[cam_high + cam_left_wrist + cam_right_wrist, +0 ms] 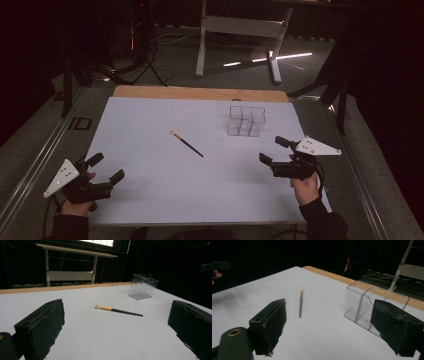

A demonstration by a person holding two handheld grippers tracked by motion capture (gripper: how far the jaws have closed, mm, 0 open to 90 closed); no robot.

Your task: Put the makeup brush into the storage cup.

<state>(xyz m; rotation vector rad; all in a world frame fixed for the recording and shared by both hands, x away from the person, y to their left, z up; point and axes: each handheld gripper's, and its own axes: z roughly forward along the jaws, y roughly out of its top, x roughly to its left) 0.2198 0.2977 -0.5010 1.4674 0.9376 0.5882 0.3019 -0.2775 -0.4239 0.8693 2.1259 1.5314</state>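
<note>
A slim makeup brush with a dark handle, gold ferrule and pale tip lies flat near the middle of the white table; it also shows as the brush and the brush. Behind it to the right stands a clear plastic organiser with open compartments, seen too as the organiser and the organiser. My left gripper rests open near the front left edge, my right gripper open at the front right. Both hold nothing, jaws wide apart.
A wooden strip runs along the table's far edge. Beyond it stands a white desk frame on dark floor, with cables and a stand at the back left. Metal rails flank the table.
</note>
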